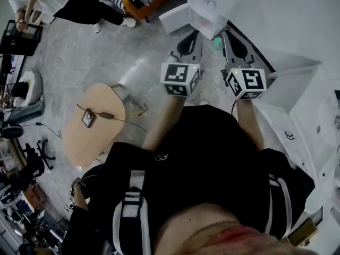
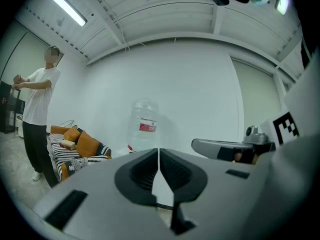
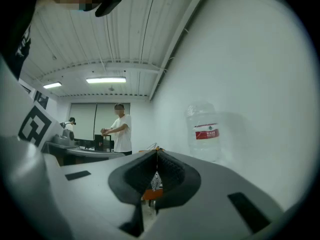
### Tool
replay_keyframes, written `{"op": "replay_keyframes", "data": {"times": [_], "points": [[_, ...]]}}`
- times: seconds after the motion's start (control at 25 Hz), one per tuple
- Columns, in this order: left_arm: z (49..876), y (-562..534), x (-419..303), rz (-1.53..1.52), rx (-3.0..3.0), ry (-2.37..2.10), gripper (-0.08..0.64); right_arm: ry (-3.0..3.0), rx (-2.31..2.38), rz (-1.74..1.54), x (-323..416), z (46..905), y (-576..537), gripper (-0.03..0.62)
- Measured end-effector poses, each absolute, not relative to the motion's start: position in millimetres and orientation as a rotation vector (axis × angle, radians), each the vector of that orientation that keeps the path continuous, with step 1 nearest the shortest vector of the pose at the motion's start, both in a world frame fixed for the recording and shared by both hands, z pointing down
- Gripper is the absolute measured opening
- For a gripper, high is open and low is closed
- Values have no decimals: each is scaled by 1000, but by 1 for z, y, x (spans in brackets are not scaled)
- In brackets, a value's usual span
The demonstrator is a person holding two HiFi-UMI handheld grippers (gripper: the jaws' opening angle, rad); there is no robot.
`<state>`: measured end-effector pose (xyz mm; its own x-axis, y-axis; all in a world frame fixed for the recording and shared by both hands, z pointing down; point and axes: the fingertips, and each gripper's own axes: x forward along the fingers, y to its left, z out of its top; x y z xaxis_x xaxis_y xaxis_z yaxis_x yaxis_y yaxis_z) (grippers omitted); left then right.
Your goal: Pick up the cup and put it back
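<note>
In the head view both grippers are held out in front of my body, side by side above the floor. My left gripper (image 1: pixel 189 37) and my right gripper (image 1: pixel 234 37) point toward a white unit. A small pale green thing, perhaps the cup (image 1: pixel 217 43), shows between them, too small to tell for sure. In the left gripper view the left gripper (image 2: pixel 159 152) has its jaws pressed together with nothing in them. The right gripper (image 3: pixel 157 155) likewise stands shut and empty in its own view. Neither gripper view shows a cup.
A large clear water bottle (image 2: pixel 144 123) (image 3: pixel 205 131) stands against the white wall ahead. White boxes and cabinets (image 1: pixel 204 7) fill the upper right. A round wooden table (image 1: pixel 101 108) sits to my left. People stand nearby (image 2: pixel 37 114) (image 3: pixel 120 129), beside a sofa with cushions (image 2: pixel 75 143).
</note>
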<state>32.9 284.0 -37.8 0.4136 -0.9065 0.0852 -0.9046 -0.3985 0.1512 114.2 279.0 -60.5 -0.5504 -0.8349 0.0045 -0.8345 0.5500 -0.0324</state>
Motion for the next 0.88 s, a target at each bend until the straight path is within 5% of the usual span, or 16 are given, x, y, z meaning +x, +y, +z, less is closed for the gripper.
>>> {"op": "replay_keyframes", "data": {"times": [0.88], "points": [[2, 224, -9, 30, 2345, -1737, 20, 2711, -1510, -160, 137, -23, 204, 11]]}}
